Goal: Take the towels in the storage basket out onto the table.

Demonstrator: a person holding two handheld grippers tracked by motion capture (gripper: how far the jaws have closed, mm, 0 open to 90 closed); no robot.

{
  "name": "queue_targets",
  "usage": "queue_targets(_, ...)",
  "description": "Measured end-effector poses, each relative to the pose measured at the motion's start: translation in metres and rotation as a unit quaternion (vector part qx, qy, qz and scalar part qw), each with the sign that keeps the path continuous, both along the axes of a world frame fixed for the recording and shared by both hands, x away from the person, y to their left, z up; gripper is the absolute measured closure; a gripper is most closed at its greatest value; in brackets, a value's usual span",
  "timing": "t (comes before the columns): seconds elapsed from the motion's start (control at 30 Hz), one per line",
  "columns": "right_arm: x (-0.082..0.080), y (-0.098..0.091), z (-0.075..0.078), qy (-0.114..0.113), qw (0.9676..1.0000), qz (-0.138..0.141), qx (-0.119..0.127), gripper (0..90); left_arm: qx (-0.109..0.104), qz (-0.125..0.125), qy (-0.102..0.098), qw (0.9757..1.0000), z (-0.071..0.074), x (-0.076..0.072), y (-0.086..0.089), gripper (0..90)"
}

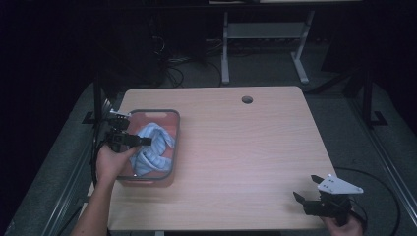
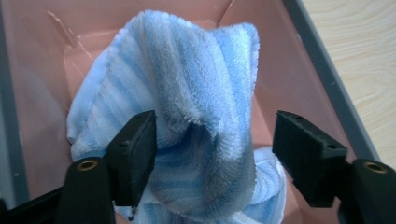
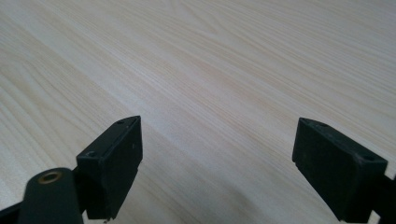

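From where I stand, the work is at the pink bin [image 1: 174,140], which sits on the table [image 1: 246,157] toward nine o'clock from its middle. A blue striped towel [image 1: 152,147] lies bunched inside it, one fold standing up like a ridge. The left gripper [image 1: 140,141] reaches in over the bin's nine o'clock rim, and in the left gripper view its jaws straddle that raised fold of towel [image 2: 201,107]: one pad brushes the cloth, the other stands off from it with pink wall showing in the gap, so nothing is pinched yet. I'd say the fold is the chosen handle, since it gives the jaws something to bite without scraping the bin floor, and the bin's grey rim [image 2: 327,79] leaves room for that.

The right gripper [image 1: 309,189] waits at the table's five o'clock corner, held low over bare wood, jaws spread wide with nothing between them. Parked there, it stays out of the way, ready to help once the towel comes out.
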State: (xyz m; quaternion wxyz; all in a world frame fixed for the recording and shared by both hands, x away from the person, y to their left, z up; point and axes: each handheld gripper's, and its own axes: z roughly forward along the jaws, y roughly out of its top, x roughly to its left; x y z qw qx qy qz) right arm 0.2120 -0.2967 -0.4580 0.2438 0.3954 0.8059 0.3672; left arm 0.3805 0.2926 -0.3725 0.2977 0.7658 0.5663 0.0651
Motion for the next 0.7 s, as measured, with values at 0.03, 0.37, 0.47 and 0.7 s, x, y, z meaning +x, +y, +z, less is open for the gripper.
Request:
queue_targets(0.03, 0.000, 0.000, 0.000, 0.000, 1.0000, 0.000, 0.000, 15.5, 0.005, 0.002, 0.001, 1.0000, -0.001, 0.001, -0.003, 34.7)
queue_targets(0.37, -0.001, -0.001, 0.001, -0.005, 1.0000, 0.001, 0.000, 15.5, 0.028, 0.000, 0.024, 0.9993, -0.011, 0.005, -0.009, 58.5)
queue_targets(0.47, -0.001, 0.000, 0.001, -0.003, 1.0000, -0.001, 0.001, 15.5, 0.020, 0.008, 0.030, 0.9993, -0.014, 0.004, -0.008, 65.1)
queue_targets(0.7, -0.001, 0.000, 0.001, -0.004, 1.0000, -0.003, 0.000, 15.5, 0.026, 0.001, 0.034, 0.9991, -0.015, 0.001, -0.006, 71.7)
